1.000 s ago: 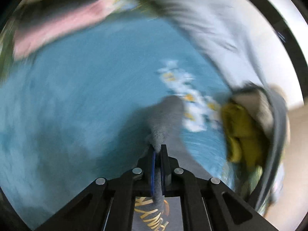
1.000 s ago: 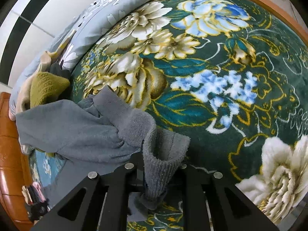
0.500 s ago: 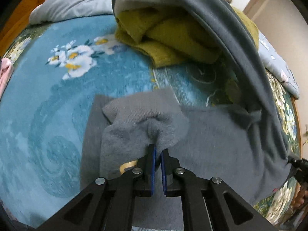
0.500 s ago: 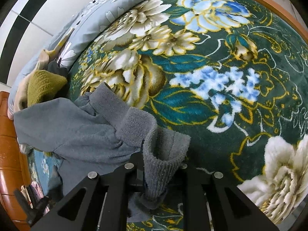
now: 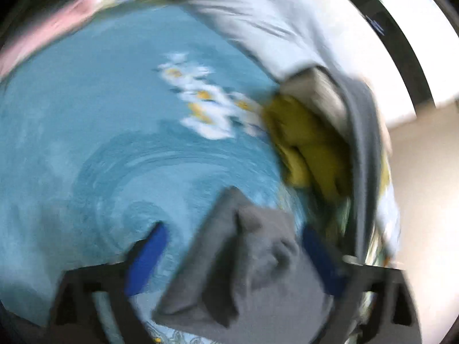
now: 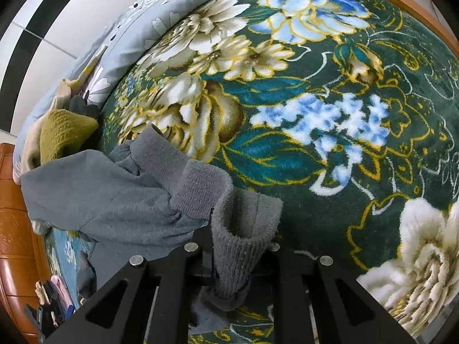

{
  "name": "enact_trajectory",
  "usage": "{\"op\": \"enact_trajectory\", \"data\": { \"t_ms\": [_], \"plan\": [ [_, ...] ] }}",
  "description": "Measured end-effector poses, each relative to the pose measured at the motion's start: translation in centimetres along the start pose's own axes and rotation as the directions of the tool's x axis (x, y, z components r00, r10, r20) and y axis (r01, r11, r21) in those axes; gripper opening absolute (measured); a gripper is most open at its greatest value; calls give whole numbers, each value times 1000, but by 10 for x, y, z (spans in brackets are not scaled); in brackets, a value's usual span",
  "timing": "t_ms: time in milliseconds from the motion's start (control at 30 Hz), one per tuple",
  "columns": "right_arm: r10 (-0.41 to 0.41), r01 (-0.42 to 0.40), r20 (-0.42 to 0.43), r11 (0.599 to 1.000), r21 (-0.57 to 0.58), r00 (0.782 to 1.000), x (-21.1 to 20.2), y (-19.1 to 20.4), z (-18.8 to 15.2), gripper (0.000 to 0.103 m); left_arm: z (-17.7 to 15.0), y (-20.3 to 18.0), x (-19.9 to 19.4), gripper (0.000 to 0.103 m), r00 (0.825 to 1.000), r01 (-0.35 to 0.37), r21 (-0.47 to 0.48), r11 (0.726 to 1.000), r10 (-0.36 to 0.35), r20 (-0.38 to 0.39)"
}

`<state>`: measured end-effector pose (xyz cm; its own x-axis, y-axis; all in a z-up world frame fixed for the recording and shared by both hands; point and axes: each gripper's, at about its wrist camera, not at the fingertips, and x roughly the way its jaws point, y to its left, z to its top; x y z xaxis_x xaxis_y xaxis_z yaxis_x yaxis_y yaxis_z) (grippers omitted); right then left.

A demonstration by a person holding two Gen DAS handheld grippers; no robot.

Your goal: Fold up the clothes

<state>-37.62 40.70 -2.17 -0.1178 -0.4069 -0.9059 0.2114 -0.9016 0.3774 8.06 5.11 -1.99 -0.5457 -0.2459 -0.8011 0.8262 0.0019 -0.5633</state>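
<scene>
A grey sweater (image 6: pixel 100 195) lies spread over a flowered blanket on a bed. My right gripper (image 6: pixel 241 238) is shut on its ribbed grey cuff (image 6: pixel 238 249), which bunches up over the fingers and hides the pads. The left wrist view is blurred by motion. There my left gripper (image 5: pixel 233 230) has its jaws opening wide, the blue pads (image 5: pixel 149 258) far apart. A folded part of the grey sweater (image 5: pixel 258 281) lies between them on the teal blanket (image 5: pixel 86 143), and neither pad presses on it.
An olive-yellow knit garment (image 5: pixel 309 149) is heaped just past the sweater, also in the right wrist view (image 6: pixel 66 132). A pale blue flowered quilt (image 6: pixel 137 28) lies along the wall. A wooden bed frame (image 6: pixel 14 229) borders the left. Pink cloth (image 5: pixel 43 34) sits far off.
My left gripper has let go of the grey cloth and spread its jaws, and its view has swung across the teal blanket. The right gripper has kept still on the cuff.
</scene>
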Motion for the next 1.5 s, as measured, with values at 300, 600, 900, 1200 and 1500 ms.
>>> {"op": "enact_trajectory", "data": {
  "t_ms": [300, 600, 900, 1200, 1500],
  "plan": [
    [-9, 9, -7, 1000, 4, 1000, 5, 2, -2, 17, 0, -28, 38, 102, 992, -9, 118, 993, 24, -127],
    [-20, 20, -18, 1000, 0, 1000, 5, 3, -3, 17, -7, -19, 78, 17, 968, 70, 21, 997, -63, -245],
    [-47, 46, -13, 999, -23, 999, 3, 7, -4, 17, 51, -1, -26, 10, 992, 2, 74, 997, -11, 123],
    [-70, 70, -15, 997, -29, 997, 3, 13, -9, 17, 94, 154, -67, 7, 995, -50, -303, 952, 72, 62],
    [-68, 70, 35, 996, -56, 997, -28, 30, -20, 12, 93, 150, -79, 6, 984, -154, -251, 956, 170, 45]
  ]
}}
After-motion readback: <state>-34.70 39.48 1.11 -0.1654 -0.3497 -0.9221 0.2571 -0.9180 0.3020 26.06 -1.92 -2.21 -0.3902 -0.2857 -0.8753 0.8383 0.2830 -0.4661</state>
